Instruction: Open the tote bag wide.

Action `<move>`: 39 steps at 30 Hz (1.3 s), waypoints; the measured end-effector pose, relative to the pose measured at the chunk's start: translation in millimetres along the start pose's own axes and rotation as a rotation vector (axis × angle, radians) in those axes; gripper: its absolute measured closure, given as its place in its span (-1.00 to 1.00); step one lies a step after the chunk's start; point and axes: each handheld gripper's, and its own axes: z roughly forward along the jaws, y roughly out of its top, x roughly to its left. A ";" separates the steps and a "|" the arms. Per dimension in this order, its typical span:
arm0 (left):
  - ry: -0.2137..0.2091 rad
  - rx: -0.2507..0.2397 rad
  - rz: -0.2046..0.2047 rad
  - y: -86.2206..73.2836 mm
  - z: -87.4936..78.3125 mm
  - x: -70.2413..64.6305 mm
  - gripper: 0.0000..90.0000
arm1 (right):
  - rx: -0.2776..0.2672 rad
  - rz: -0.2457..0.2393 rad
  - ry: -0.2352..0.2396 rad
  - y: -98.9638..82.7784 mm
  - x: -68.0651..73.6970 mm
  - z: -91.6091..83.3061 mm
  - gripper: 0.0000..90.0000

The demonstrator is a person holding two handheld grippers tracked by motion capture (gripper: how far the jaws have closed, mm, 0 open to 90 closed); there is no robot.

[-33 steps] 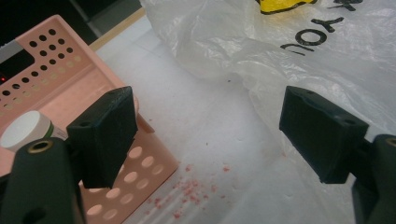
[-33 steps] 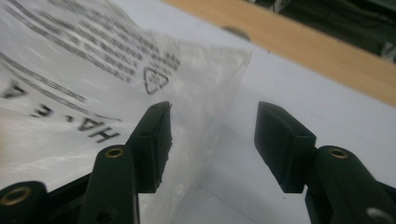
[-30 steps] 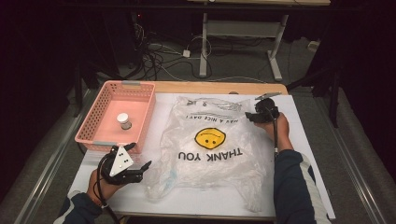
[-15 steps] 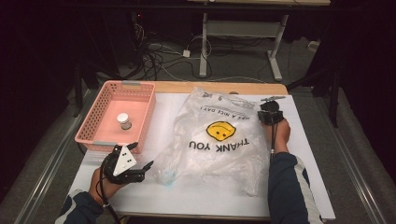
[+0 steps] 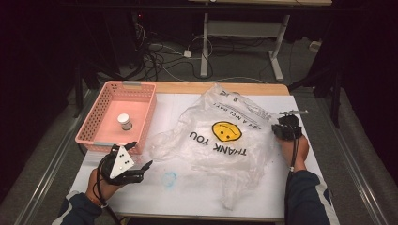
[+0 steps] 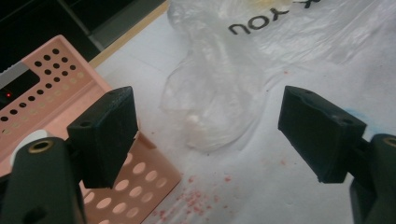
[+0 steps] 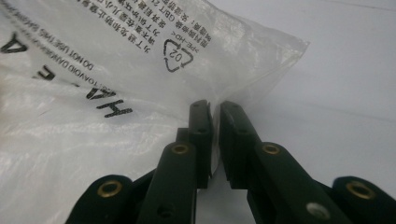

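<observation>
A clear plastic bag (image 5: pixel 225 136) printed with a yellow smiley and "THANK YOU" lies crumpled across the middle of the white mat (image 5: pixel 187 197). My right gripper (image 5: pixel 276 131) sits at the bag's right edge. In the right gripper view its jaws (image 7: pixel 215 109) stand almost together, pinching the thin edge of the bag (image 7: pixel 93 93). They closed on that edge within the last second and have eased slightly since. My left gripper (image 5: pixel 141 154) rests at the front left and is open. In the left gripper view it (image 6: pixel 205 126) has nothing between its jaws, and a bunched end of the bag (image 6: pixel 210 93) lies beyond them.
A pink perforated basket (image 5: pixel 94 136) stands at the left of the table and holds a small white-capped jar (image 5: pixel 124 121). Its near corner (image 6: pixel 154 177) is just by my left jaw. A faint blue mark (image 5: pixel 169 178) is on the mat. Cables and desk legs lie beyond the far edge.
My right gripper closed on the bag's right edge and moved right and nearer to the person, dragging the bag that way. The left gripper stayed where it was.
</observation>
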 end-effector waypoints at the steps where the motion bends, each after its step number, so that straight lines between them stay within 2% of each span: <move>1: -0.002 0.004 0.007 0.0 0.0 -1.1 -0.57 | 0.002 -0.013 0.016 -4.4 1.7 -3.6 0.88; 4: -0.005 0.012 0.012 -0.1 1.3 -2.5 -0.57 | 0.002 -0.049 0.044 -15.0 5.5 -12.4 0.74; 6: -0.004 0.009 0.007 0.9 1.7 -2.8 -0.57 | -0.013 -0.078 0.050 -15.8 7.9 -22.2 0.55; 8: -0.002 0.009 0.010 1.4 1.4 -3.8 -0.57 | -0.062 -0.104 0.049 -13.2 12.2 -35.7 0.38; 10: -0.003 0.010 0.016 1.3 1.5 -4.7 -0.57 | -0.140 -0.134 0.077 -8.5 21.8 -51.6 0.26; 12: -0.004 0.013 0.016 1.2 2.0 -4.6 -0.57 | -0.203 -0.197 0.135 -2.9 38.5 -67.5 0.21; 14: -0.004 0.018 0.016 1.0 2.8 -4.8 -0.57 | -0.249 -0.280 0.216 1.8 61.1 -82.2 0.19; 17: -0.007 0.022 0.018 0.5 3.1 -5.6 -0.57 | -0.272 -0.397 0.306 5.5 99.0 -96.5 0.12; 19: -0.008 0.024 0.020 0.4 2.6 -5.6 -0.57 | -0.265 -0.482 0.362 4.4 126.6 -101.0 0.08; 21: -0.009 0.026 0.020 0.3 3.0 -5.6 -0.57 | -0.247 -0.548 0.433 1.7 153.0 -102.4 0.05; 24: -0.014 0.029 0.016 -0.2 4.4 -5.5 -0.57 | -0.217 -0.661 0.493 -2.8 190.1 -100.6 0.01; 26: -0.016 0.032 0.015 -0.3 5.7 -5.7 -0.57 | -0.197 -0.724 0.523 -4.3 209.9 -96.9 0.01; 27: -0.017 0.036 0.016 -0.3 6.2 -6.1 -0.57 | -0.183 -0.739 0.532 -5.4 218.4 -93.7 0.01; 29: -0.018 0.040 0.019 -0.4 6.9 -6.7 -0.57 | -0.133 -0.794 0.534 -9.5 233.5 -83.4 0.00; 31: -0.022 0.041 0.020 -0.6 7.3 -7.1 -0.57 | -0.066 -0.830 0.520 -13.9 243.1 -69.4 0.00; 32: -0.022 0.041 0.020 -0.6 7.3 -7.1 -0.57 | -0.036 -0.832 0.519 -16.2 245.7 -62.6 0.00; 36: -0.025 0.045 0.025 -1.2 7.1 -7.0 -0.57 | 0.037 -0.846 0.504 -24.5 247.1 -43.0 0.10; 37: -0.025 0.045 0.024 -1.3 7.1 -6.9 -0.57 | 0.037 -0.846 0.504 -24.5 247.1 -43.0 0.10; 39: -0.027 0.046 0.025 -1.3 7.8 -7.0 -0.57 | 0.051 -0.809 0.529 -26.0 242.9 -36.7 0.41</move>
